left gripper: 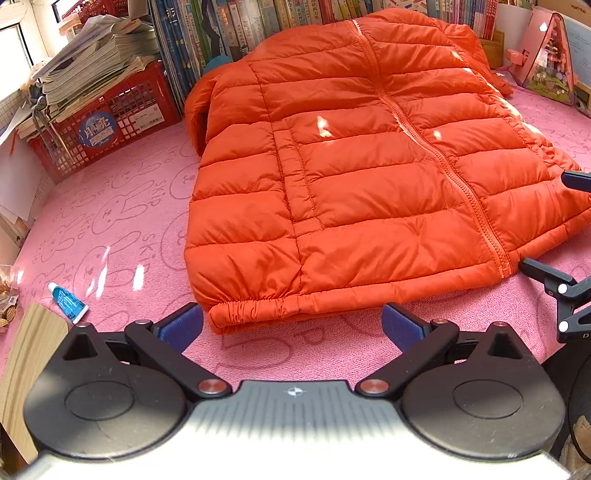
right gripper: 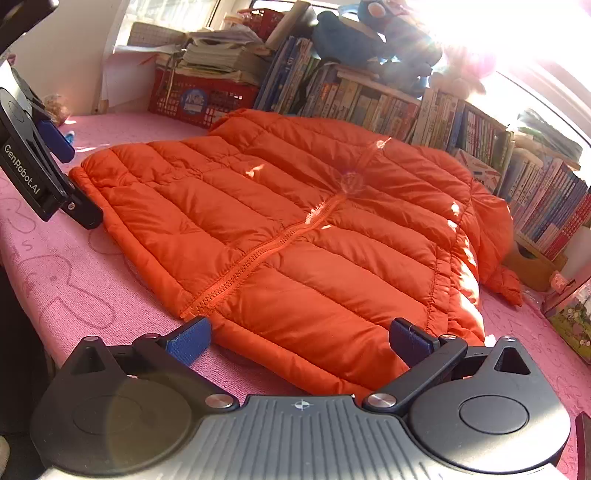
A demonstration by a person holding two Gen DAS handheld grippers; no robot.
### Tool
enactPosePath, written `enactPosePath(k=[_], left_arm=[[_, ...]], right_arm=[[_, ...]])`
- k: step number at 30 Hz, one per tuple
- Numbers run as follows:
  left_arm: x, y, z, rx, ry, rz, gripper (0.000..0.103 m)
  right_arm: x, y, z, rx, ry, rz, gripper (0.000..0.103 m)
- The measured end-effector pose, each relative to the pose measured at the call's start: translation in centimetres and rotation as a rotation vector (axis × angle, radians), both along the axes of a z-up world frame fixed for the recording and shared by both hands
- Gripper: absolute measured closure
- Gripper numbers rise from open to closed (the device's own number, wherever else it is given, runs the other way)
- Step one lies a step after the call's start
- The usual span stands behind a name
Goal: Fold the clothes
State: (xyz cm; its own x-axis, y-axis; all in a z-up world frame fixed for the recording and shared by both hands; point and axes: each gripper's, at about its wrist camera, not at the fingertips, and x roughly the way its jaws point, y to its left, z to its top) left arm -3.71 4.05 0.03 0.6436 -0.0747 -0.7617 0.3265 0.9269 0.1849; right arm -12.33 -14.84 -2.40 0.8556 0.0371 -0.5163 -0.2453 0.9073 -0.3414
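On the pink rabbit-print cloth (left gripper: 110,221), orange puffer jacket (left gripper: 362,166) lies spread flat, zip closed, hem toward both tools, collar against the row of books (left gripper: 258,22) at 12 o'clock. Left gripper (left gripper: 291,325): released, blue pads wide apart, hovering just short of the elastic cuff (left gripper: 247,308) at the near hem corner, nothing held. Right gripper (right gripper: 299,341): likewise released, its pads straddling the hem edge near the zip base (right gripper: 192,310); contact with the fabric probably nil, but glare makes this uncertain. Risks: slick quilted nylon may slip from a shallow pinch; a bite taking only the top layer would lift the front panel alone and leave the fold lopsided. Sleeve (right gripper: 506,280) at 3 o'clock could drag. Toothpaste tube (left gripper: 68,302) at 8 o'clock and red crate (left gripper: 110,125) at 10 o'clock crowd the left swing.
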Motion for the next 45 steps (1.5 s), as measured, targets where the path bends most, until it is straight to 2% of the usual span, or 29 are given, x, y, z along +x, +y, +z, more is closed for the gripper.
enactPosePath(k=[3, 5, 10, 14, 17, 20, 22, 24, 28, 34, 36, 41, 45], left_arm=[[-0.5, -0.7, 0.3, -0.022, -0.021, -0.062, 0.000], [-0.6, -1.6, 0.2, -0.017, -0.031, -0.088, 0.000], [-0.4, -3.9, -0.4, 0.078, -0.112, -0.102, 0.000], [0.8, -4.9, -1.1, 0.132, -0.146, -0.092, 0.000], [2.7, -4.7, -1.1, 0.109, -0.131, -0.030, 0.000], [4.3, -3.6, -0.6, 0.028, -0.085, 0.024, 0.000], [4.1, -3.0, 0.0, -0.017, -0.077, 0.018, 0.000], [3.4, -2.7, 0.3, -0.023, -0.087, -0.005, 0.000], [1.6, -2.3, 0.5, -0.002, -0.102, -0.059, 0.000], [0.4, -1.9, 0.5, -0.077, -0.076, -0.144, 0.000], [0.5, -2.3, 0.2, -0.064, -0.079, -0.151, 0.000], [2.0, -3.7, -1.2, 0.037, -0.111, -0.078, 0.000], [4.1, -3.5, -1.2, 0.020, -0.109, 0.022, 0.000]], right_arm=[[0.0, 0.0, 0.0, -0.049, -0.022, 0.005, 0.000], [0.5, -0.1, 0.1, -0.042, -0.038, -0.014, 0.000], [2.6, -1.4, 1.2, 0.015, -0.105, -0.142, 0.000], [1.8, -2.3, 2.4, 0.101, -0.079, -0.034, 0.000], [0.6, -0.8, 2.0, 0.125, -0.011, 0.088, 0.000], [0.4, 0.9, 1.0, 0.155, 0.054, 0.135, 0.000], [0.9, 1.8, 0.3, 0.136, 0.066, 0.120, 0.000], [1.6, 2.3, -0.1, 0.105, 0.053, 0.091, 0.000], [2.8, 1.5, 0.2, 0.154, 0.057, 0.055, 0.000], [3.7, -0.3, 1.3, 0.240, 0.006, -0.022, 0.000], [4.2, -0.7, 1.5, 0.248, -0.005, -0.043, 0.000], [4.9, -0.9, 1.6, 0.268, -0.009, -0.066, 0.000], [4.1, -0.6, 1.6, 0.273, -0.003, -0.041, 0.000]])
